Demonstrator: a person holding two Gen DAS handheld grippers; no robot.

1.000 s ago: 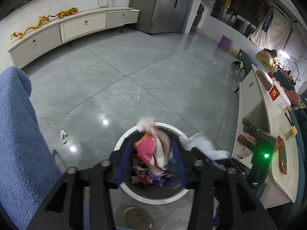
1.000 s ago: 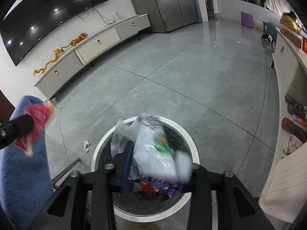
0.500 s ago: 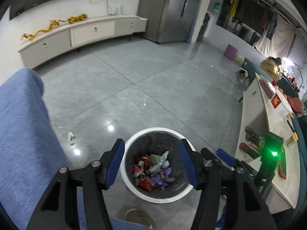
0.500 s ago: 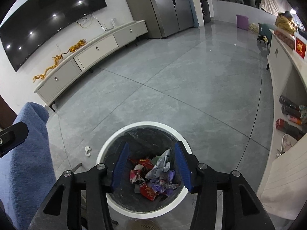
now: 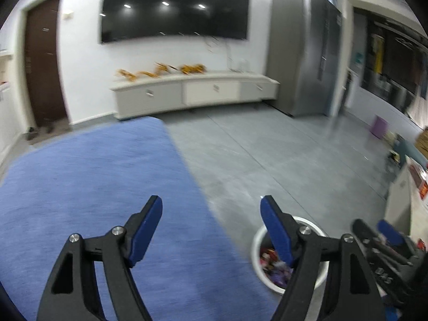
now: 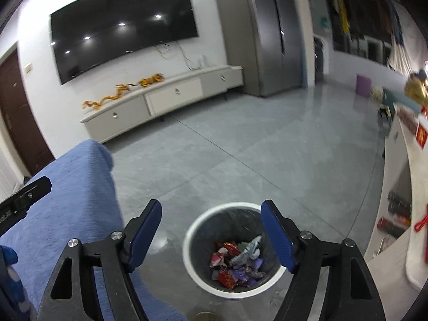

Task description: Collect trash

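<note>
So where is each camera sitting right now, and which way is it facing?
Left wrist: on the left gripper, facing the TV wall over the blue couch; its empty, opening jaws show, the bin low right.
Right wrist: on the right gripper, angled down at the bin; empty, opening jaws show, couch left.
Shared: bin, couch, TV, cabinet.

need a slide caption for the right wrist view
Empty right claw opening above the white trash bin of crumpled wrappers.
</note>
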